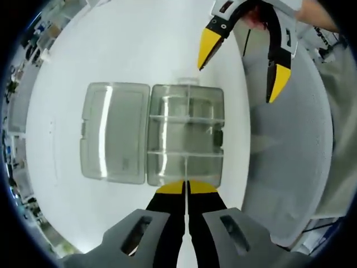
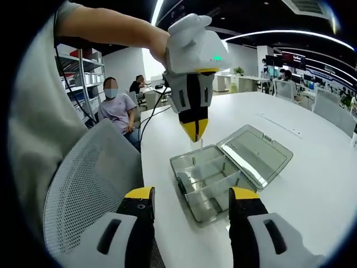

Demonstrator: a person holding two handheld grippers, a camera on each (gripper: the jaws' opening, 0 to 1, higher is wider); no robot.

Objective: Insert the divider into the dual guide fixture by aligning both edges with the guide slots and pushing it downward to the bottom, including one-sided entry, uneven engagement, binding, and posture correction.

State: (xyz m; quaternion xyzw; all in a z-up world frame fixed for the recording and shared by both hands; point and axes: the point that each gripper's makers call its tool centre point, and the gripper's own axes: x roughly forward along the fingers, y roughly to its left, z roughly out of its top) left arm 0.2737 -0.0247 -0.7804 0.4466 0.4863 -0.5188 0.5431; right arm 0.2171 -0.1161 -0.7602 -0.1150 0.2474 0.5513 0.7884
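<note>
A clear plastic compartment box point(image 1: 167, 134) lies open on the white table, its lid point(image 1: 114, 131) folded flat beside it. Cross dividers sit inside the box point(image 2: 209, 181). My left gripper point(image 1: 186, 187) hovers above the box's near edge, jaws shut on a thin clear divider point(image 1: 186, 167) seen edge-on. In the right gripper view the left gripper point(image 2: 195, 131) points straight down, with the divider point(image 2: 195, 145) hanging from its yellow tips over the box's far end. My right gripper point(image 2: 191, 195) is open and holds nothing. It hangs beyond the box, off the table's edge point(image 1: 243, 70).
A grey mesh chair point(image 2: 83, 178) stands against the table edge beside the box point(image 1: 284, 139). A person in a mask point(image 2: 114, 109) sits behind it. White table surface point(image 2: 312, 184) stretches past the open lid point(image 2: 256, 148).
</note>
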